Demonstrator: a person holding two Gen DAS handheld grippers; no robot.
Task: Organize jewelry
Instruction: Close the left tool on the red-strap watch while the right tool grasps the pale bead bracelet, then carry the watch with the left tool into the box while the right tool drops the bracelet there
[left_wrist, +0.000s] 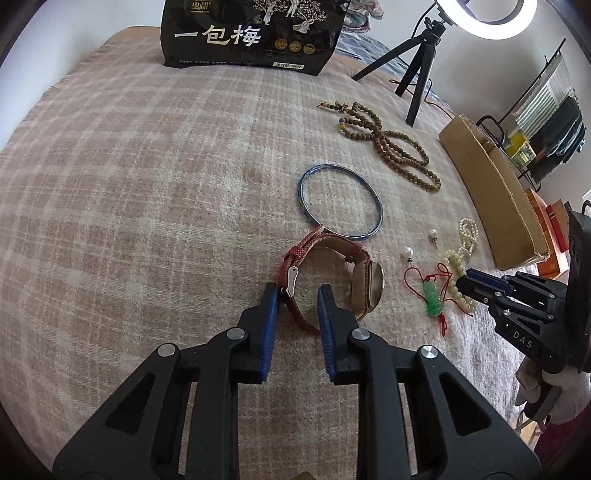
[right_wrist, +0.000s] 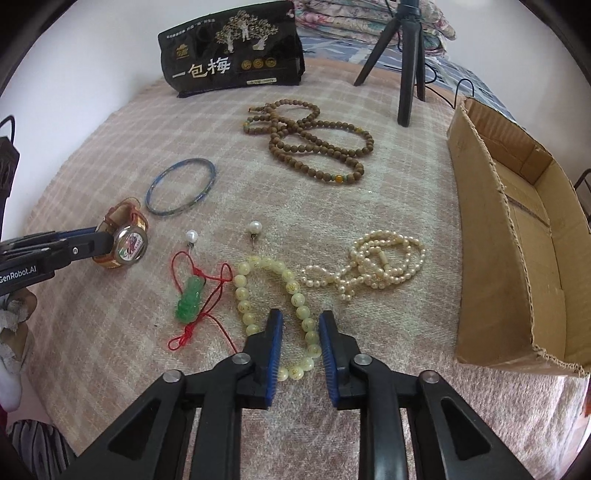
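My left gripper (left_wrist: 298, 291) is open, its fingers straddling the red strap of a gold wristwatch (left_wrist: 364, 288) that stands on its side; the watch also shows in the right wrist view (right_wrist: 127, 243). My right gripper (right_wrist: 300, 317) is open around one side of a pale yellow bead bracelet (right_wrist: 273, 295) lying flat. Nearby lie a green jade pendant on red cord (right_wrist: 190, 301), a white pearl necklace (right_wrist: 376, 264), two pearl earrings (right_wrist: 192, 236) (right_wrist: 255, 227), a blue bangle (right_wrist: 181, 190) and a long brown bead string (right_wrist: 314, 144).
An open cardboard box (right_wrist: 517, 236) stands at the right edge of the plaid blanket (right_wrist: 110, 155). A black snack bag (right_wrist: 232, 55) stands at the back. A tripod (right_wrist: 406, 62) with a ring light (left_wrist: 487, 18) stands at the back right.
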